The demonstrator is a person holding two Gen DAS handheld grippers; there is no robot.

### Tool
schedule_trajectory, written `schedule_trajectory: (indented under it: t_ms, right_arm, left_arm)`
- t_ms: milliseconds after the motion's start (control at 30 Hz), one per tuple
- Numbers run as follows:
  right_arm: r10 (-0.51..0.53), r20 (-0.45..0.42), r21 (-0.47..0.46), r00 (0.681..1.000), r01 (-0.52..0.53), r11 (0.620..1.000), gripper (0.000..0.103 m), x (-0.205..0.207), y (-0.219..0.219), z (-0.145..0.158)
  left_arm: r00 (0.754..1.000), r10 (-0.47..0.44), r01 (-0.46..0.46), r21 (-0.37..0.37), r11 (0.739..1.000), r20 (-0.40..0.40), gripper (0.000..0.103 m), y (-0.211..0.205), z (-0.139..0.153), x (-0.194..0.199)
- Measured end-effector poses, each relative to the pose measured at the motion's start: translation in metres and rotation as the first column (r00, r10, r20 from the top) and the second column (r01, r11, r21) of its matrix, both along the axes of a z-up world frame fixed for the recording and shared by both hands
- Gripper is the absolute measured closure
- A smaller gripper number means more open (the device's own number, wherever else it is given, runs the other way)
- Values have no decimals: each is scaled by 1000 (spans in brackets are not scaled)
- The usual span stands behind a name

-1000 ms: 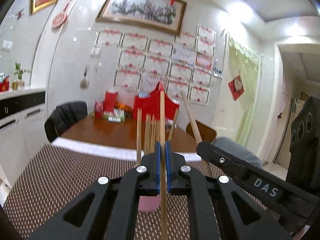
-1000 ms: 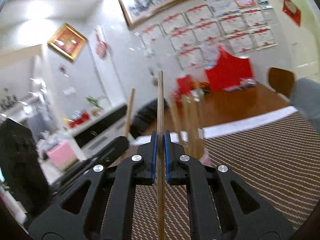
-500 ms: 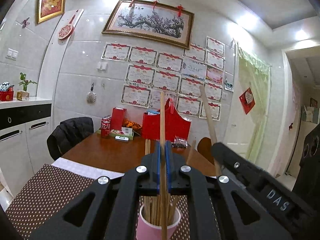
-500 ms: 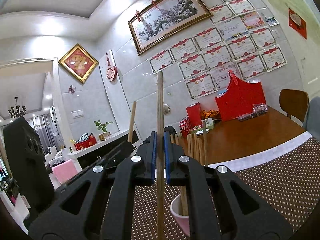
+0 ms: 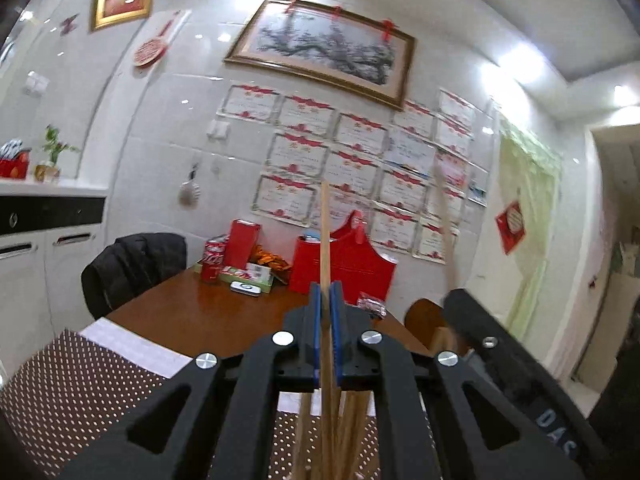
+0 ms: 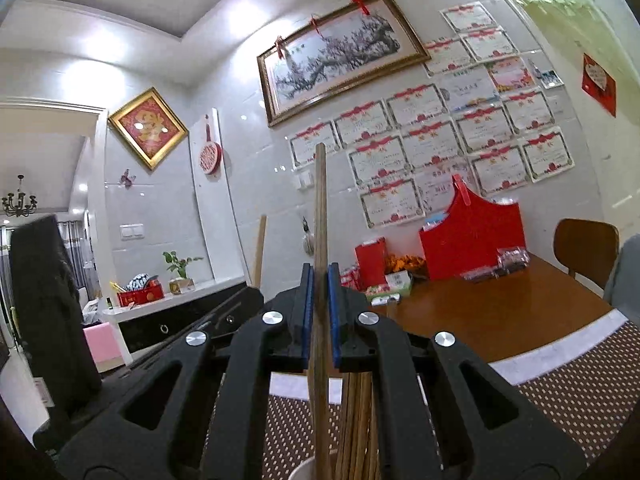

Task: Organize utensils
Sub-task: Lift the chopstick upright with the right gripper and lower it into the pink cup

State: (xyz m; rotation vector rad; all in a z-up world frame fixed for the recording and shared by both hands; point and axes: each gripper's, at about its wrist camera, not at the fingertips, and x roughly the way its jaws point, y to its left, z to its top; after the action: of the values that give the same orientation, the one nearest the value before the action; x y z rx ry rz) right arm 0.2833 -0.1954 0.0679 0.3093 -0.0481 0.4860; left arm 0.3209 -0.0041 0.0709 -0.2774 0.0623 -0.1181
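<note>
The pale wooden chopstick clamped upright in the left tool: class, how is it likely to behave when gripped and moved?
The pale wooden chopstick probably stays stiff: it stands straight above the left tool without sagging. It looks light, being so thin. Held only at one narrow point between the blue pads, it could pivot or slide if bumped against the other wooden chopsticks below.

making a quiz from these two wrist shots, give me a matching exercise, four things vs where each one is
Things:
1. pale chopstick
2. dark chopstick
3. black jacket
4. red soda can

Places:
A. draped over a chair at the table's far left
B. clamped upright in the right gripper
C. on the wooden table near the wall
D. clamped upright in the left gripper

Pairs: 1-D, 2-B, 3-A, 4-C
</note>
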Motion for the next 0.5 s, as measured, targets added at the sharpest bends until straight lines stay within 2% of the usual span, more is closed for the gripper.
schedule_trajectory:
  t_ms: [100,367,500]
  right_arm:
    - [13,12,26,1000,-13,1000,96,10,0,-8]
    - [-28,7,10,1000,28,1000,95,20,7,-25]
    - [-29,-7,-13,1000,29,999,95,21,9,-32]
  left_arm:
    - [1000,10,-10,-28,1000,3,97,4,-10,12]
    - [1000,8,-8,-21,1000,-8,97,4,-33,26]
    - [1000,11,-11,5,1000,-18,97,3,-43,27]
